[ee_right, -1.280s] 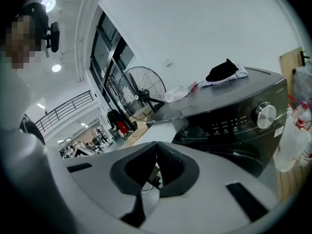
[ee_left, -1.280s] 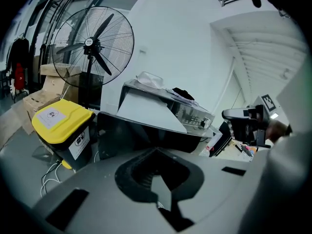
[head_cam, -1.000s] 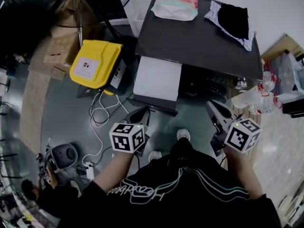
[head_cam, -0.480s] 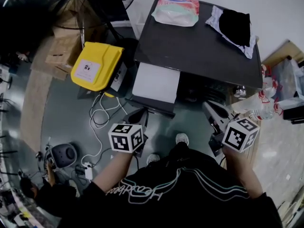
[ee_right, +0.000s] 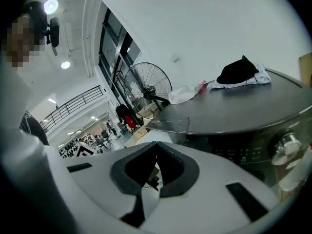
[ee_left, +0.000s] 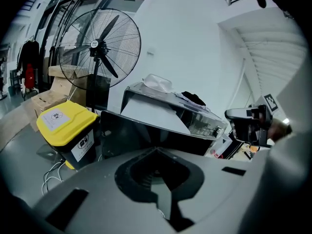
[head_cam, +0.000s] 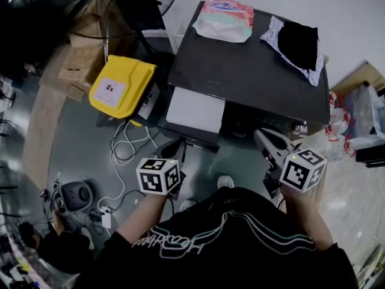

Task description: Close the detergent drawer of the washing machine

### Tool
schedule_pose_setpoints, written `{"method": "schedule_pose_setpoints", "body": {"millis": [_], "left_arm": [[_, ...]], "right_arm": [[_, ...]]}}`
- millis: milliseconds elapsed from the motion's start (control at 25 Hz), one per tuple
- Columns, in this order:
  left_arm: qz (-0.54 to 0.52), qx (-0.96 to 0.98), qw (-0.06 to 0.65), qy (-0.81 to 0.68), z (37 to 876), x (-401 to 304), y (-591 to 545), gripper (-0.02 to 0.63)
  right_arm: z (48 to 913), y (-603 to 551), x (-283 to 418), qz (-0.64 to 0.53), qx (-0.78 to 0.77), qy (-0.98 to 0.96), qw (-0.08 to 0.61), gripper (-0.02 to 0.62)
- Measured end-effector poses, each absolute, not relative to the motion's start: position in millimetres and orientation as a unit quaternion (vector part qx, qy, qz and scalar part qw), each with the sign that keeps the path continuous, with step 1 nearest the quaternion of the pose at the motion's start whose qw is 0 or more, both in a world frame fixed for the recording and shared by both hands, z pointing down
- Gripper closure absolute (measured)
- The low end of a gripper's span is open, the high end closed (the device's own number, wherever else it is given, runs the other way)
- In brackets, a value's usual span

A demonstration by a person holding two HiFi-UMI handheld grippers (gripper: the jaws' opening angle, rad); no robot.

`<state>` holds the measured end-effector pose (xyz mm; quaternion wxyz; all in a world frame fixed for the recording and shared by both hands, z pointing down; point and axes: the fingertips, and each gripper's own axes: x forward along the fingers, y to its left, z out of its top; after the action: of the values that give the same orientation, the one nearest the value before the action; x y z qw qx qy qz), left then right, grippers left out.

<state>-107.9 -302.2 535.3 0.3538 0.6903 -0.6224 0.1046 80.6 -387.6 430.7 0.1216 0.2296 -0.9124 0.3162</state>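
Note:
The washing machine (head_cam: 252, 65) has a dark top, and its detergent drawer (head_cam: 195, 110) stands pulled out toward me, showing a white top face. The drawer (ee_left: 151, 113) also shows in the left gripper view, straight ahead of the jaws. My left gripper (head_cam: 174, 144) hangs just short of the drawer's front edge, shut and holding nothing. My right gripper (head_cam: 260, 134) is at the machine's front, to the right of the drawer, also shut and holding nothing. The right gripper view shows the control panel with a knob (ee_right: 285, 143).
A yellow-lidded bin (head_cam: 120, 82) stands left of the machine, with cables (head_cam: 129, 143) on the floor by it. A standing fan (ee_left: 100, 45) and cardboard boxes (head_cam: 84, 59) are behind. A pink-green bag (head_cam: 225, 11) and a black cloth (head_cam: 298, 32) lie on the machine. Bottles (head_cam: 337, 131) stand at right.
In the head view the machine and drawer sit lower, nearer to both grippers. The grippers stay shut and hold nothing.

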Motion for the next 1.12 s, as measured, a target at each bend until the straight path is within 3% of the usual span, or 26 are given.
{"method": "schedule_pose_setpoints", "body": {"millis": [1120], "left_arm": [[0.086, 0.65, 0.332, -0.678, 533.7, -117.3, -363.9, 0.584]], "right_arm": [[423.4, -432.9, 90.5, 0.269, 0.149, -0.937, 0.163, 0.569]]}}
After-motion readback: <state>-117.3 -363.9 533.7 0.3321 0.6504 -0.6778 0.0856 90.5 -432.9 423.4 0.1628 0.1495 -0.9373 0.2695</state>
